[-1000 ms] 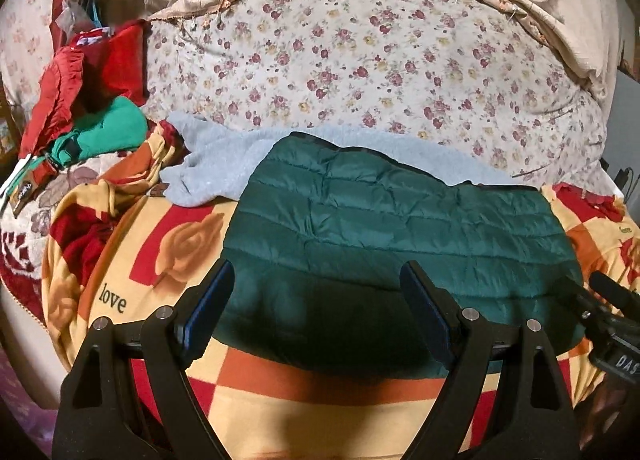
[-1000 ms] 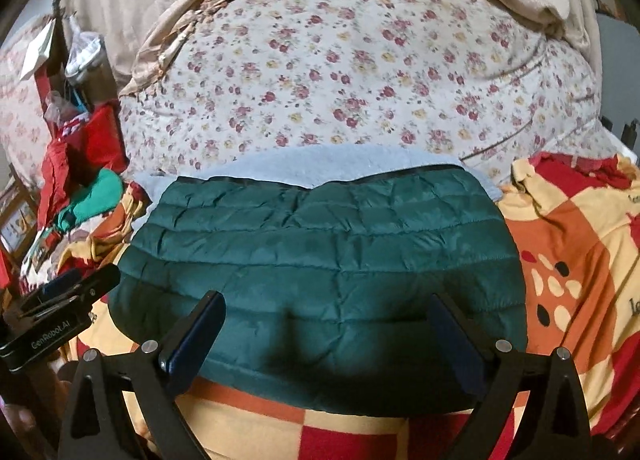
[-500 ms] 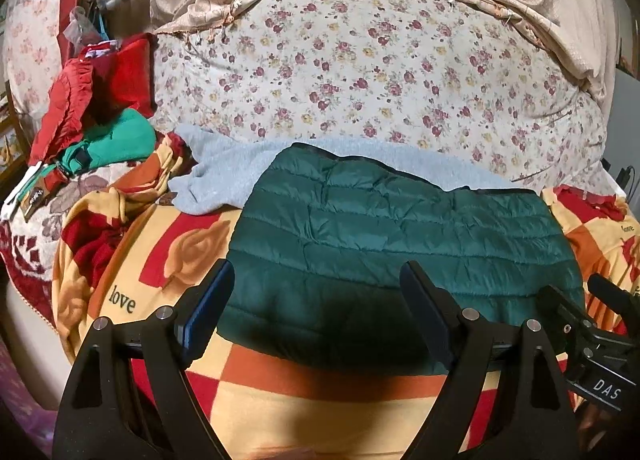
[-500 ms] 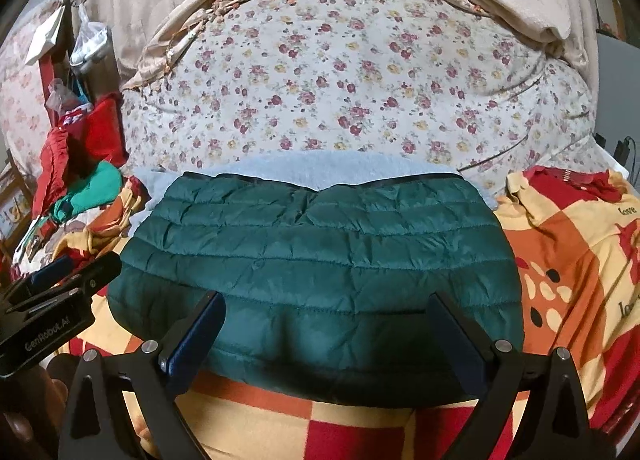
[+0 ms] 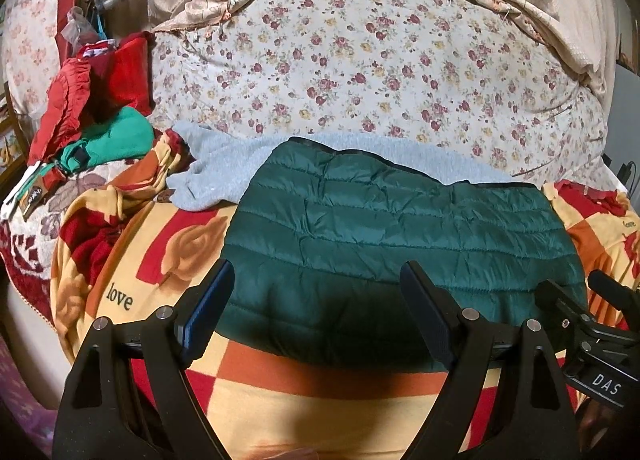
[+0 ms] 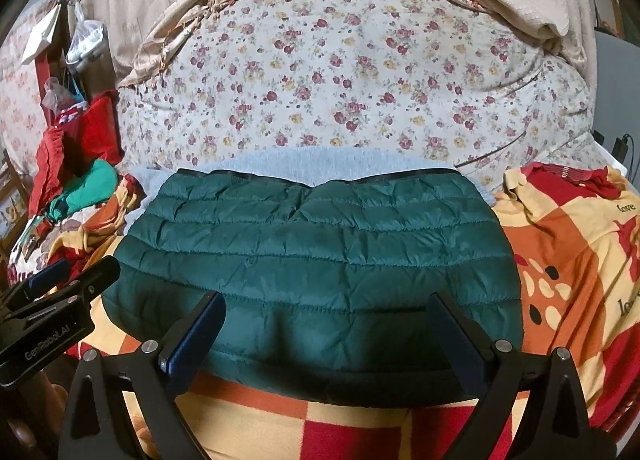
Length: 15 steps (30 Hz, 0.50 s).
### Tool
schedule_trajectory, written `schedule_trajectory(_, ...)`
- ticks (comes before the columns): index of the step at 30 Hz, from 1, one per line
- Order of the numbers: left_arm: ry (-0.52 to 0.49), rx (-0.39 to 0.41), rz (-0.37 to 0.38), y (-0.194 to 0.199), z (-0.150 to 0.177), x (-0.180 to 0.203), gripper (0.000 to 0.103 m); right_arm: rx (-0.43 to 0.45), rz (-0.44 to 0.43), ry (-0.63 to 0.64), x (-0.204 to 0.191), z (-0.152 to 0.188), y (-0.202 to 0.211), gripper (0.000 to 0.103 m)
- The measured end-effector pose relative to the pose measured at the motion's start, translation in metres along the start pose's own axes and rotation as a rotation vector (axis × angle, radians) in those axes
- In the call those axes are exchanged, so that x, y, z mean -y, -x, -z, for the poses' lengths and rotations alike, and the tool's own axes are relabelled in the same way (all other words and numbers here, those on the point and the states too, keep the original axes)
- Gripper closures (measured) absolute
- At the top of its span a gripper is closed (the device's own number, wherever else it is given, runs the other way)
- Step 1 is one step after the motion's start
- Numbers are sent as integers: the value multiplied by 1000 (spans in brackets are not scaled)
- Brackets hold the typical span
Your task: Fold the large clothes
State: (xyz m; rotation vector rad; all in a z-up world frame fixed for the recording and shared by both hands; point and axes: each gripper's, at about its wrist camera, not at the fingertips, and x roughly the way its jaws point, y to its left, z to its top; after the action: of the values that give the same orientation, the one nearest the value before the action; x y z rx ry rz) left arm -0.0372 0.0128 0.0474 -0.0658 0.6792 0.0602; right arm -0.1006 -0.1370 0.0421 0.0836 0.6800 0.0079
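both grippers (image 5: pixel 316 300) (image 6: pixel 324 332) wide apart, empty, above folded green jacket (image 6: pixel 320 244)

grey fleece (image 5: pixel 224 176): mostly under green jacket (image 5: pixel 400 236) | blanket (image 5: pixel 320 400): cut off below

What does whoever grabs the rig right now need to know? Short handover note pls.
Left gripper: open, empty, above the near edge of the green quilted jacket.
Right gripper: open, empty, above the same near edge.
Jacket lies folded into a compact rectangle on the red and yellow blanket, partly on top of a light grey garment.
Pile of red and green clothes sits at the far left of the bed.
Done: the jacket looks folded and released.
Left: probably the grey garment and the pile; I cannot tell whether the jacket needs another fold.
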Motion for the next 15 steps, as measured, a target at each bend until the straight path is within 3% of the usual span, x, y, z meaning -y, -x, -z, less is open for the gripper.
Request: schedule_trajectory(15, -2, -17, 13, -7, 3, -1, 18, -22, -3, 2, -2, 3, -6, 3)
